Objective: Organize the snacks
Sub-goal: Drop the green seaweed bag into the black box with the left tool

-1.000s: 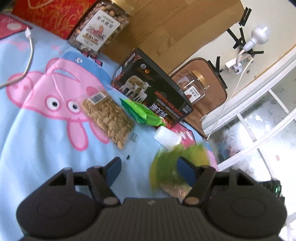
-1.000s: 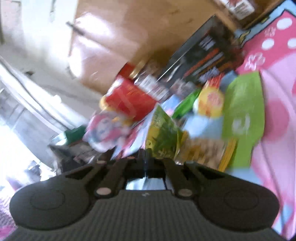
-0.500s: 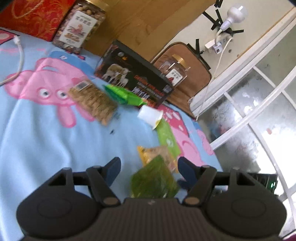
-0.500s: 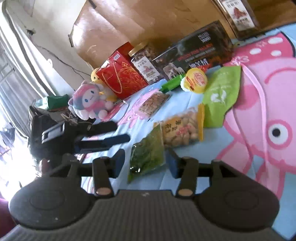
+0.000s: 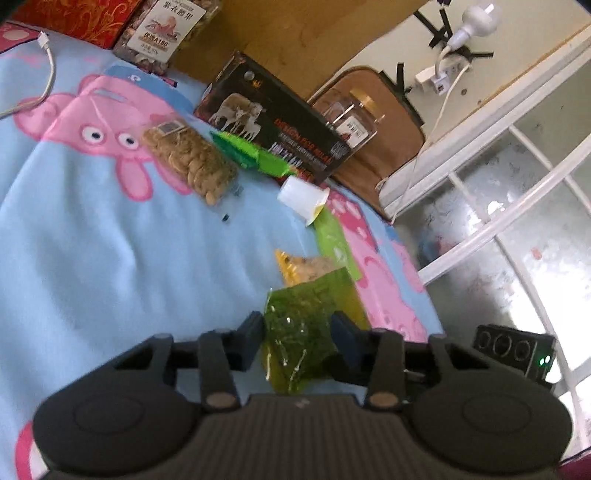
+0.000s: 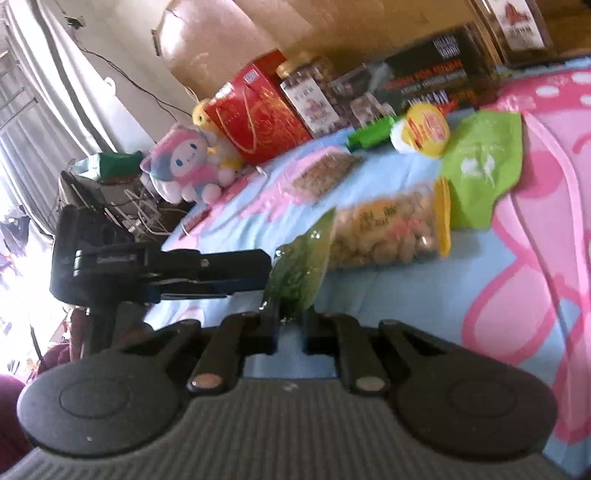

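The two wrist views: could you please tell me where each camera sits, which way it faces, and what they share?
Left wrist view: sits on the left hand-held gripper, looking across the blue cartoon blanket toward the black box and a window; its jaws are closing around the green packet.
Right wrist view: sits on the right hand-held gripper, looking toward the red gift bag and plush toy; jaws closing, packet's corner between them; the left gripper shows too.
Shared: green packet, peanut bag, black box.

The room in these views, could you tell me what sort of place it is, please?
Most likely a bedroom at home: a cartoon-pig blanket covers a bed, a plush doll sits at its edge, and a headboard stands behind.
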Demonstrator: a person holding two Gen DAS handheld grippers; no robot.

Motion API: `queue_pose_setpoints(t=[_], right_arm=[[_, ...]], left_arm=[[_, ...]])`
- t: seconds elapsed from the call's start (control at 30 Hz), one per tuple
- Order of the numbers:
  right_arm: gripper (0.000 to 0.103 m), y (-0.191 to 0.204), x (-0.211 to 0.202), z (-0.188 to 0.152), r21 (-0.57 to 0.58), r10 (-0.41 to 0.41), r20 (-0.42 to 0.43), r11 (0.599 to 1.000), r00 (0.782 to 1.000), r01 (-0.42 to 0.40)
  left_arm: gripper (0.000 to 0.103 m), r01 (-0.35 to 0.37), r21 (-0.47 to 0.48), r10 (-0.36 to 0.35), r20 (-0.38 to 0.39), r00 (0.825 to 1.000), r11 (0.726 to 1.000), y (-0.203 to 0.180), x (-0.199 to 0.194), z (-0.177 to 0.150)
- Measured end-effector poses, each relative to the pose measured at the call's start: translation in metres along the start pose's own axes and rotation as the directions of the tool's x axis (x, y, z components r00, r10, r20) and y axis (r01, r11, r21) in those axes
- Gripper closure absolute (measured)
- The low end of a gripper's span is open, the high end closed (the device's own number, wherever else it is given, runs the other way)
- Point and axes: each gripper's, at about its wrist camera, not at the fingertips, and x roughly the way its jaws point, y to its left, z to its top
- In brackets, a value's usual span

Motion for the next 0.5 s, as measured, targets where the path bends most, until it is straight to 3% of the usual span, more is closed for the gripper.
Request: queue_pose_setpoints(t=[0.1, 0.27, 0.5], right_arm=[[0.091, 0.006, -0.003, 0.015, -0.027, 0.008, 0.041, 1.0, 0.999, -0.007], [0.091, 0.004, -0.002, 0.062, -0.08, -0.009, 0.137, 0.997, 0.991, 0.02], [0.09, -0.025, 0.01, 0.145, -0.108, -0.112, 0.255, 0.984, 0.96, 0.143]], left_arm=[[0.062, 0.002, 0.029, -0.002, 0.024, 1.0, 1.0, -0.009, -0.002, 0.019], [0.062, -0.024, 0.133, 0.012, 0.088, 0.996, 0.991, -0.036, 0.013, 0.078], [0.06, -0.055, 0.188, 0.025, 0.16, 0.987, 0.981, -0.056, 0.075, 0.171]])
